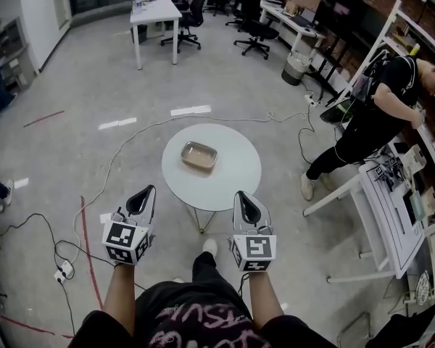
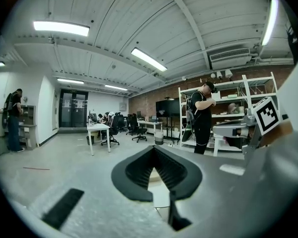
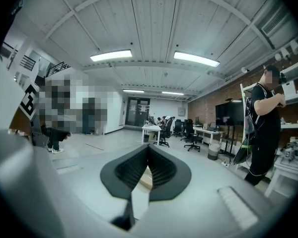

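Down at the near edge, two hand-held grippers are out front, side by side. The left hand-held gripper (image 1: 148, 192) has its jaws pressed together at the tips, with nothing between them. The right hand-held gripper (image 1: 241, 194) matches it, jaws together and empty. Just beyond both tips is one round white tabletop (image 1: 235, 169), and both grippers sit short of its near rim, not touching it. On it lies one shallow tan tray (image 1: 199, 156), left of centre and well apart from both grippers. Further out, one person (image 1: 377, 114) bends at the shelving on the right. At the far end stands one long white desk (image 1: 156, 13), with two black office chairs (image 1: 255, 33) near it.
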The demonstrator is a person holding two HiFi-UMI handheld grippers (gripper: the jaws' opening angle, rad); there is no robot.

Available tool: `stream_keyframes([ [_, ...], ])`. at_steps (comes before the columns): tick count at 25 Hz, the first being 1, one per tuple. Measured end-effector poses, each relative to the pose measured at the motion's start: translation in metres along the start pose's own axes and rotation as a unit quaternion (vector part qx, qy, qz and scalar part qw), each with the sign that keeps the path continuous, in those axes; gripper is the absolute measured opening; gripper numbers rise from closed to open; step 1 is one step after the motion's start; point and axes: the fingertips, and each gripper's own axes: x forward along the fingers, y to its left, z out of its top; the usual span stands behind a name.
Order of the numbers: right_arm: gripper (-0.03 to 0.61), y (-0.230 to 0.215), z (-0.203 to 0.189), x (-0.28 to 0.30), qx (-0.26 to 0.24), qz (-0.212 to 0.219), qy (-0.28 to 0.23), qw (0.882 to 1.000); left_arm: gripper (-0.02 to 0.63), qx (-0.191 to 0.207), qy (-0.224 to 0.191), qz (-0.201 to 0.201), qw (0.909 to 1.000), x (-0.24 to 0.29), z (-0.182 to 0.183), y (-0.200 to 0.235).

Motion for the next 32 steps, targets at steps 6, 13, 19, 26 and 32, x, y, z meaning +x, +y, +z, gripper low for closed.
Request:
stream_keyframes([
  [6,0.008,-0.005,-0.003,0.019,0.023,0.016,-0.005,1.000,0.000,-0.006,0.006,-0.008,0.9999,0.019,-0.002,0.004],
  [13,0.008,-0.015,-0.005,0.048,0.033,0.032,-0.012,0.999,0.002,-0.010,0.017,-0.017,0.9997,0.048,-0.005,0.009],
  [19,0.008,-0.029,-0.007,0.074,0.041,0.041,-0.010,0.998,0.002,-0.004,0.020,-0.019,0.9996,0.073,-0.001,0.014],
  [26,0.008,-0.036,-0.011,0.103,0.036,0.042,-0.007,0.998,0.002,-0.012,0.027,-0.017,0.9994,0.096,-0.007,0.029],
  [32,0.008,-0.054,-0.017,0.129,0.051,0.040,0.000,0.998,0.002,-0.025,0.037,-0.017,0.9989,0.127,-0.001,0.033],
])
